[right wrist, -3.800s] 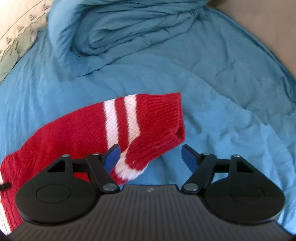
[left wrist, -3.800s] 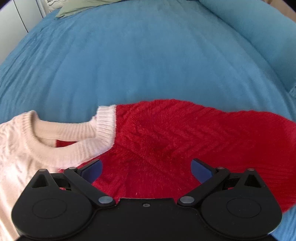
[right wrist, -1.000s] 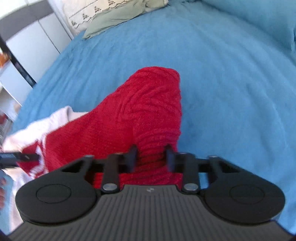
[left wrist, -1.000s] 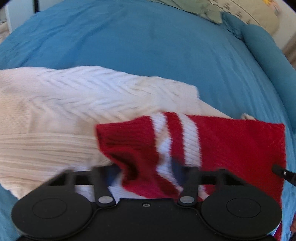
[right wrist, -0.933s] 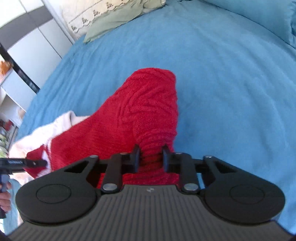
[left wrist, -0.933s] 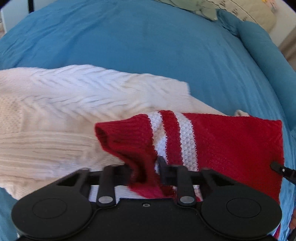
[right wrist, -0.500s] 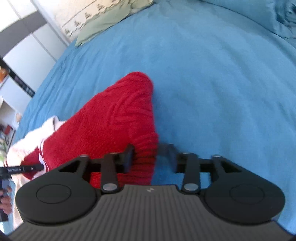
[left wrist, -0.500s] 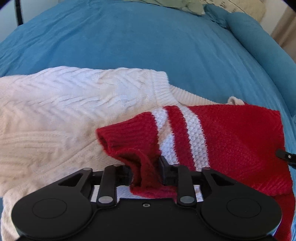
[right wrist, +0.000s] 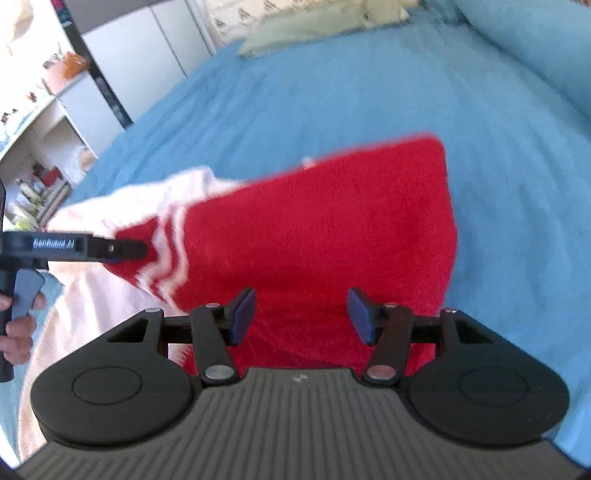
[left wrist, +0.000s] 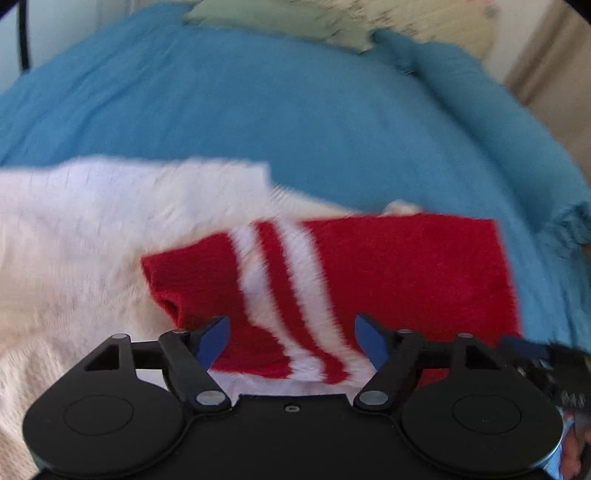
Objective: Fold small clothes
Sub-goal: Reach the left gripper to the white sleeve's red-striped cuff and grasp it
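One sweater (left wrist: 406,266) lies on a blue bed cover (left wrist: 258,103), and it has two colours: a white body (left wrist: 92,221) and a red sleeve (right wrist: 332,221). The sleeve is folded across the white part. Near its cuff (left wrist: 184,280) there are two white stripes (left wrist: 273,280). At the far end of the bed one pale green pillow (right wrist: 303,26) shows, with a patterned one behind it; the blur does not allow a sure count there.

Two grippers are in view. The left gripper (left wrist: 291,338) points steeply down over the cuff end of the sleeve. Its jaws have just been opening and now stand wide apart; the striped part of the sleeve lies between the two blue pads (left wrist: 214,338), but they do not press on it. In the right wrist view the same tool shows from the side, at the left edge, with one hand (right wrist: 16,328) around its handle and the fingers on the trigger.

The right gripper (right wrist: 301,315) also points down, over the wide red part of the sleeve near its fold. Its jaws have also just been opening, and they are spread now, with red knit under and between the pads but not pinched. Both pictures are blurred, so finer detail of the knit cannot be read.

At the left of the right wrist view, white shelves (right wrist: 44,147) with small things stand beside the bed.
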Motion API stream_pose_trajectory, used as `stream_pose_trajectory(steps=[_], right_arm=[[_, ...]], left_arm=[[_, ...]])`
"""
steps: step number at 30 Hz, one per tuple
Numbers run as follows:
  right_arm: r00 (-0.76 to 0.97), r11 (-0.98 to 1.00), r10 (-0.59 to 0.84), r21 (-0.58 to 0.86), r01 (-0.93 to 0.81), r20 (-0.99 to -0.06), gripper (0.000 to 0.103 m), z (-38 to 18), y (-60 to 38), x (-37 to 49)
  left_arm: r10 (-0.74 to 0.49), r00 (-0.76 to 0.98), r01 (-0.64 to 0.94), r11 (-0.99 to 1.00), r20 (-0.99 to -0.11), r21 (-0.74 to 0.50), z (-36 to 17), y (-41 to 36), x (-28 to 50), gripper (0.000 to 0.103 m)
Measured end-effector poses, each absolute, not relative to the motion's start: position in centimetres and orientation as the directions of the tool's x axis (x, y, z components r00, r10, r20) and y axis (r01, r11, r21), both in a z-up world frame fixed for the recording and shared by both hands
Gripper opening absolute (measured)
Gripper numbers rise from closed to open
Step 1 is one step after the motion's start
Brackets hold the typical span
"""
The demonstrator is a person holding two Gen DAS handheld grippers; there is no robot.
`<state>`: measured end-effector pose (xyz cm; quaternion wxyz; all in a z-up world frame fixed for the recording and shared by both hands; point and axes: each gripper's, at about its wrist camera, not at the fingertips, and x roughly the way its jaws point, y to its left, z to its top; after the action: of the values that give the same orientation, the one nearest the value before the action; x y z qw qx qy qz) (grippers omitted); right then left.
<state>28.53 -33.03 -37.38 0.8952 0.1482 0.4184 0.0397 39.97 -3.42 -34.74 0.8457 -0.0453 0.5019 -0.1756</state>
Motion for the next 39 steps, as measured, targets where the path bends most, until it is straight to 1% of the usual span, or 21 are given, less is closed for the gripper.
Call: stream_pose_trajectory(steps=[2,3,5,9,12,15,17,18,19,20,22,25,28,30,33,39], right_arm=[[0.625,0.949,0.198,0.308,0.071,-0.755,0.07,-39.0,-33.5,28.0],[0.629,0.945,0.21,0.321,0.066,-0.749,0.069,-39.7,-33.8,27.5],[0.646,0.946,0.221,0.322,0.042,-0.731,0.069,-40.3,-34.2,26.9],[0.637,0.959,0.208,0.283,0.016,-0.742,0.07,-39.9,-33.7,26.7],[0.621,0.968,0.192,0.252,0.009,-0.76,0.07,-39.3,-33.3,26.5],[0.589,0.977,0.172,0.211,-0.002,-0.79,0.071,-37.9,-32.7,27.0],[0.603,0.981,0.168,0.194,-0.023,-0.779,0.074,-35.7,-32.1,26.8],[0.617,0.978,0.184,0.202,-0.042,-0.765,0.078,-34.2,-31.8,26.6],[0.623,0.976,0.197,0.209,-0.054,-0.757,0.086,-33.1,-31.5,26.6],[0.632,0.975,0.206,0.215,-0.063,-0.748,0.09,-31.7,-31.0,26.6],[0.646,0.97,0.222,0.231,-0.073,-0.73,0.103,-29.5,-29.9,26.8],[0.657,0.967,0.236,0.238,-0.088,-0.716,0.103,-27.4,-27.3,27.4],[0.666,0.975,0.206,0.208,-0.078,-0.717,0.103,-26.7,-24.1,28.2],[0.658,0.974,0.216,0.208,-0.092,-0.721,0.103,-27.0,-21.6,28.9],[0.639,0.968,0.245,0.215,-0.126,-0.729,0.103,-27.9,-17.8,29.6],[0.635,0.971,0.24,0.193,-0.144,-0.734,0.103,-29.6,-9.8,30.3]], left_arm=[[-0.321,0.408,0.201,0.945,-0.855,-0.259,-36.5,-2.4,40.3,0.079],[-0.322,0.403,0.193,0.945,-0.857,-0.264,-37.2,-1.9,40.2,0.079],[-0.332,0.419,0.224,0.94,-0.845,-0.259,-37.4,-1.6,39.7,0.08],[-0.288,0.415,0.249,0.948,-0.863,-0.196,-36.5,-1.9,38.6,0.081],[-0.236,0.407,0.191,0.967,-0.882,-0.171,-35.6,-0.5,37.5,0.088],[-0.209,0.411,0.104,0.978,-0.888,-0.181,-34.1,2.8,35.7,0.088],[-0.183,0.427,0.027,0.981,-0.886,-0.19,-32.5,5.8,34.5,0.088],[-0.167,0.437,-0.014,0.981,-0.884,-0.193,-31.5,7.4,33.7,0.088],[-0.15,0.45,-0.056,0.979,-0.881,-0.196,-30.5,8.9,33.2,0.088],[-0.133,0.464,-0.1,0.974,-0.876,-0.201,-29.4,10.4,32.9,0.089],[-0.1,0.502,-0.187,0.957,-0.859,-0.221,-27.3,13.8,32.5,0.096],[-0.045,0.56,-0.294,0.923,-0.827,-0.249,-25.1,18.3,32.0,0.103],[0.033,0.583,-0.393,0.886,-0.812,-0.247,-24.5,22.7,32.8,0.103],[0.072,0.582,-0.444,0.863,-0.81,-0.242,-25.0,25.5,33.7,0.103],[0.066,0.61,-0.475,0.828,-0.79,-0.297,-25.9,30.1,34.5,0.103],[-0.061,0.668,-0.489,0.716,-0.742,-0.499,-30.4,38.2,36.7,0.103]])
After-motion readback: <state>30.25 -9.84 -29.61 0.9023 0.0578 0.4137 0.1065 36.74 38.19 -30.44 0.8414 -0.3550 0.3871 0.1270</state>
